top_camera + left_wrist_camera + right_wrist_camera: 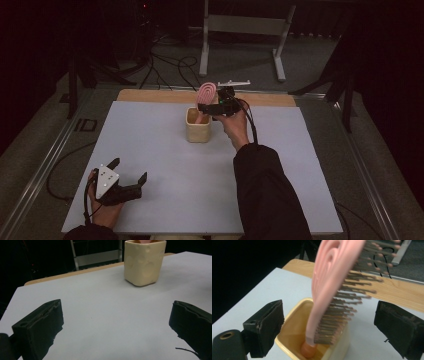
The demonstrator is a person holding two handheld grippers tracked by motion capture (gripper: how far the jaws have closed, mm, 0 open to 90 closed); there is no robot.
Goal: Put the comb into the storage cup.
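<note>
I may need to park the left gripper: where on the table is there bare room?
Nearly the whole grey table is bare: everything left of the cream cup, and the strip between cup and left gripper. It is crowded only at the cup, where the pink hairbrush stands between the right gripper's open jaws.

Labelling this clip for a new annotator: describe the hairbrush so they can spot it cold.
Start at the pale grey table and find the cream square cup near its far edge. The hairbrush stands handle-down inside that cup, its head leaning out above the rim. It is the one pink thing there, with an oval head and rows of dark bristles, between the jaws of the open right tool.
</note>
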